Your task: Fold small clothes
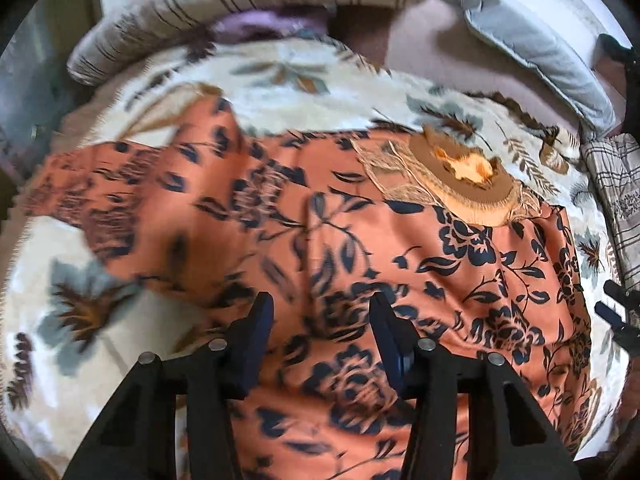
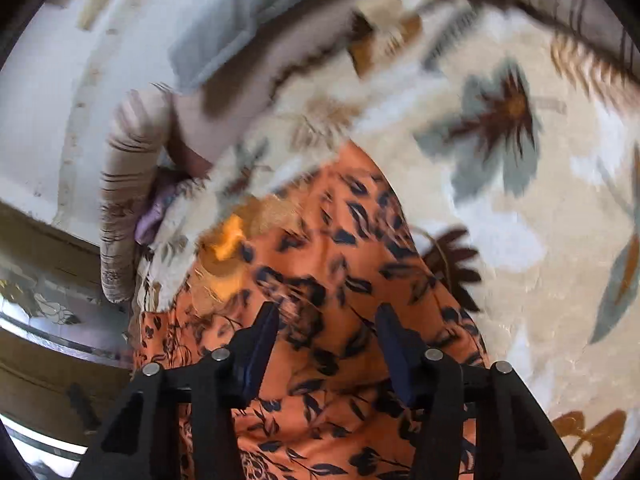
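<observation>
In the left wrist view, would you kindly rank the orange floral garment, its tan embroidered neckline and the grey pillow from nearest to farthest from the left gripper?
1. Orange floral garment: directly under the left gripper.
2. Tan embroidered neckline: ahead, to the right.
3. Grey pillow: far upper right, beyond the cream floral blanket.

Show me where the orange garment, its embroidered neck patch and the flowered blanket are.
Garment (image 1: pixel 400 240): left wrist view, on its printed front.
Neck patch (image 1: pixel 452 176): left wrist view, on the brown embroidery.
Blanket (image 2: pixel 520 200): right wrist view, on bare cream pile.
</observation>
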Motion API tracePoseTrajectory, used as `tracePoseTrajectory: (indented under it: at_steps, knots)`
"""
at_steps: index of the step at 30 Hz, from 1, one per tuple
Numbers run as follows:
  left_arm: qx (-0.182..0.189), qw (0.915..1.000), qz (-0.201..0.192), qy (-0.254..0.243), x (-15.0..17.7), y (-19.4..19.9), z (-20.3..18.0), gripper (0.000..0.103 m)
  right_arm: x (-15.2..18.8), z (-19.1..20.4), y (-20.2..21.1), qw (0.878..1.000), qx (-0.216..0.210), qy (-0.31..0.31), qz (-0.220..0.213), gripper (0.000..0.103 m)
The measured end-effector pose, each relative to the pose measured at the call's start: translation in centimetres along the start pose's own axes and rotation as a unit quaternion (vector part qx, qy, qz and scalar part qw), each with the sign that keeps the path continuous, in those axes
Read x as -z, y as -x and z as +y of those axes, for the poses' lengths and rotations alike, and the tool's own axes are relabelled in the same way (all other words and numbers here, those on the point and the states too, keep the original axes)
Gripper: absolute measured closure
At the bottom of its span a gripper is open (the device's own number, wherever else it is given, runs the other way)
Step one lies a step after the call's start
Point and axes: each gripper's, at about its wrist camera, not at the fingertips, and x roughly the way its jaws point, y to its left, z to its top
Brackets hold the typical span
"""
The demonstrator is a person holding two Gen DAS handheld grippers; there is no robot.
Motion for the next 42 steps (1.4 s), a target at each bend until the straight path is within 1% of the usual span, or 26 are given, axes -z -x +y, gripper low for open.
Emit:
tracePoseTrajectory:
  at_steps: [2, 4, 5, 6, 7, 9, 10, 12, 14, 17, 19, 21, 23, 24, 25, 26, 28, 30, 31, 32, 33, 34, 36, 38, 39, 42]
  knots:
    - [-0.005, 1.0000, 0.004, -0.005, -0.4, -1.3, -0.8, 0.052, -0.4, -0.4, -0.1, 1.000, -0.004, -0.002, -0.003, 0.054]
    - [-0.001, 0.9999, 0.010, -0.009, -0.7, -2.2, -1.1, 0.052, -0.8, -0.7, -0.2, 1.000, -0.009, -0.004, -0.003, 0.055]
    - [0.005, 0.9999, 0.014, -0.007, -0.8, -2.6, -1.1, 0.056, -0.8, -0.8, -0.3, 1.000, -0.015, -0.008, 0.002, 0.055]
    - [0.011, 0.9998, 0.018, -0.006, -0.9, -3.1, -1.2, 0.073, -0.8, -0.7, -0.7, 1.000, -0.021, -0.012, 0.010, 0.055]
    - [0.009, 0.9997, 0.024, -0.006, -1.0, -3.5, -1.2, 0.083, -0.6, -0.5, -1.4, 0.999, -0.022, -0.014, 0.018, 0.055]
    - [0.012, 0.9994, 0.031, -0.002, -1.2, -3.9, -1.2, 0.092, -0.3, 0.1, -1.8, 0.999, -0.017, -0.008, 0.025, 0.055]
    - [0.017, 0.9996, 0.024, 0.001, -1.2, -3.5, -1.1, 0.093, 0.2, 0.4, -2.1, 0.999, -0.013, -0.001, 0.030, 0.055]
    - [0.016, 0.9998, -0.004, -0.009, -1.5, -2.1, -1.4, 0.094, 0.6, 0.8, -2.9, 0.999, -0.009, 0.004, 0.039, 0.055]
    - [0.006, 0.9984, -0.041, -0.039, -1.7, 0.2, -1.7, 0.094, 1.1, 1.0, -3.9, 0.999, -0.001, 0.004, 0.053, 0.055]
    - [-0.026, 0.9935, -0.076, -0.080, -1.9, 2.6, -1.8, 0.094, 1.8, 1.0, -4.6, 0.998, 0.017, 0.007, 0.062, 0.055]
    - [-0.029, 0.9946, -0.055, -0.082, -2.0, 2.3, -1.1, 0.092, 2.1, 1.4, -4.5, 0.998, 0.024, 0.011, 0.058, 0.055]
    - [-0.029, 0.9962, 0.002, -0.083, -2.0, 0.5, -0.3, 0.084, 2.4, 1.7, -4.4, 0.998, 0.027, 0.015, 0.057, 0.055]
    - [-0.050, 0.9946, 0.037, -0.083, -1.6, -0.8, 0.3, 0.081, 2.7, 2.1, -4.1, 0.998, 0.031, 0.022, 0.051, 0.054]
    - [-0.054, 0.9947, 0.038, -0.079, -1.2, -0.6, 1.1, 0.081, 2.9, 2.4, -3.8, 0.998, 0.029, 0.028, 0.044, 0.054]
    - [-0.049, 0.9958, 0.030, -0.072, -1.2, -0.1, 1.8, 0.081, 3.2, 3.2, -3.8, 0.999, 0.016, 0.037, 0.034, 0.053]
    - [-0.036, 0.9975, 0.017, -0.058, -1.2, 0.9, 2.8, 0.079, 3.4, 3.9, -3.5, 0.998, -0.004, 0.049, 0.029, 0.053]
    - [-0.021, 0.9992, -0.008, -0.034, -1.4, 2.8, 4.7, 0.068, 3.9, 5.1, -3.4, 0.997, -0.026, 0.073, 0.027, 0.053]
    - [-0.043, 0.9982, -0.038, -0.013, -1.5, 4.9, 7.5, 0.037, 4.6, 6.1, -4.1, 0.994, -0.031, 0.095, 0.037, 0.053]
    - [-0.060, 0.9971, -0.047, -0.002, -1.7, 5.6, 8.9, 0.032, 5.1, 6.4, -5.1, 0.993, -0.021, 0.101, 0.059, 0.053]
    - [-0.082, 0.9947, -0.058, 0.020, -1.9, 6.5, 11.2, 0.029, 5.6, 6.4, -6.3, 0.991, -0.001, 0.103, 0.085, 0.053]
    - [-0.094, 0.9930, -0.062, 0.037, -2.1, 7.0, 13.1, 0.029, 6.0, 6.3, -7.0, 0.990, 0.012, 0.101, 0.098, 0.052]
    - [-0.103, 0.9911, -0.061, 0.059, -2.2, 7.5, 15.1, 0.029, 6.3, 6.4, -7.2, 0.991, 0.015, 0.102, 0.088, 0.053]
    - [-0.116, 0.9831, -0.056, 0.130, -2.4, 8.1, 20.5, 0.029, 6.5, 7.1, -6.6, 0.991, 0.013, 0.109, 0.076, 0.053]
    - [-0.119, 0.9704, -0.057, 0.202, -2.1, 8.5, 25.2, 0.029, 6.6, 8.1, -5.8, 0.991, -0.013, 0.118, 0.064, 0.053]
    - [-0.120, 0.9616, -0.059, 0.240, -1.8, 8.6, 27.3, 0.029, 6.7, 8.4, -5.7, 0.990, -0.016, 0.123, 0.060, 0.053]
    - [-0.101, 0.9429, -0.073, 0.309, -1.5, 8.2, 31.5, 0.029, 6.9, 9.2, -5.8, 0.989, -0.008, 0.140, 0.044, 0.053]
